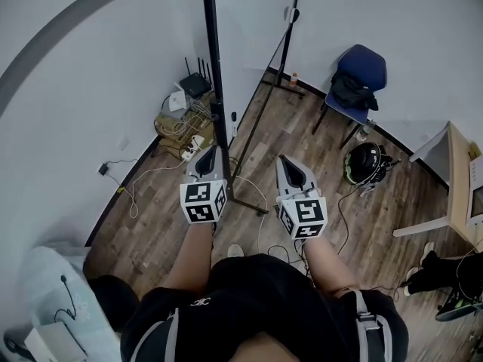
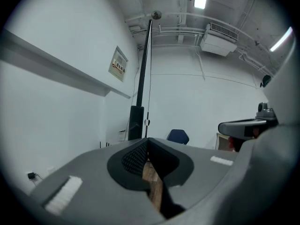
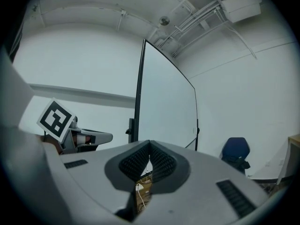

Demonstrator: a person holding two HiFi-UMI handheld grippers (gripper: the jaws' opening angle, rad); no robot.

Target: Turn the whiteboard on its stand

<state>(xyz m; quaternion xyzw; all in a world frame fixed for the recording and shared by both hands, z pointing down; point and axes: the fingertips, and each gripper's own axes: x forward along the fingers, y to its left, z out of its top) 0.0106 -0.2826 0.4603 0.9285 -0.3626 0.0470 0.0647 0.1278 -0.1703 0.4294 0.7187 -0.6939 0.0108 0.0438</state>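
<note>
Both your grippers closed, nothing held, up at the whiteboard [image 1: 253, 29].
Your left gripper [image 1: 207, 155] sits just beside the board's near black post [image 1: 217, 104]. Your right gripper [image 1: 290, 164] faces the board surface. Blue chair [image 1: 362, 70] stands beyond.

Top of the whiteboard [image 1: 241, 44] seems cut off.

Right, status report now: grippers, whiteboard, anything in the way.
Left gripper shut, empty. Right gripper shut, empty. Whiteboard upright on stand, dead ahead, untouched. Loose cable by the stand's foot.
</note>
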